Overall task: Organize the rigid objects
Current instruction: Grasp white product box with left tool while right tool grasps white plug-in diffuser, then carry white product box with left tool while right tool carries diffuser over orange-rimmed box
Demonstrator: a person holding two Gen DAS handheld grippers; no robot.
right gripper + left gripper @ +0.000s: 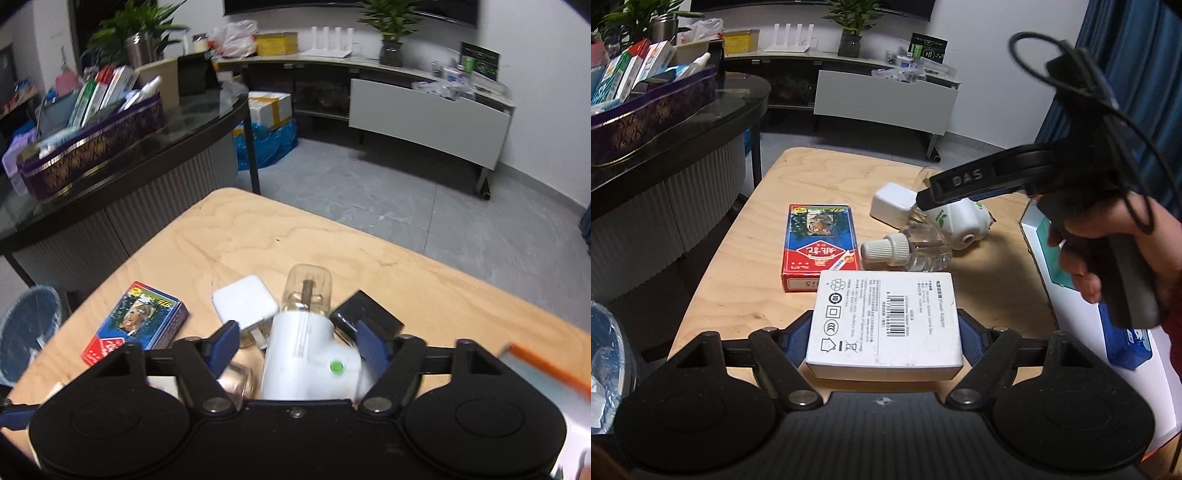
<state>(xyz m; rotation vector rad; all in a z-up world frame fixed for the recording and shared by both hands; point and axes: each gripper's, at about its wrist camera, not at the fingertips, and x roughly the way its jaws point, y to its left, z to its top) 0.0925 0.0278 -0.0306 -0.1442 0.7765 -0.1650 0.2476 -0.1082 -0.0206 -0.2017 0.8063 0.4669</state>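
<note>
My left gripper (884,332) is shut on a white power adapter box (884,317), held just above the wooden table (753,266). A red and blue card box (820,245) lies beyond it, beside a clear refill bottle (908,247) lying on its side, a white charger (892,205) and a white mosquito repeller (960,221). My right gripper (299,339) is open, its blue pads (371,345) either side of the white repeller (306,354) without pressing it. The charger (245,301), card box (138,319) and a black box (365,315) lie around it.
An open white storage box (1126,332) holding blue items stands on the table's right. A dark glass table with a purple basket (646,110) is at the left. A lined bin (27,328) stands on the floor by the wooden table's left edge.
</note>
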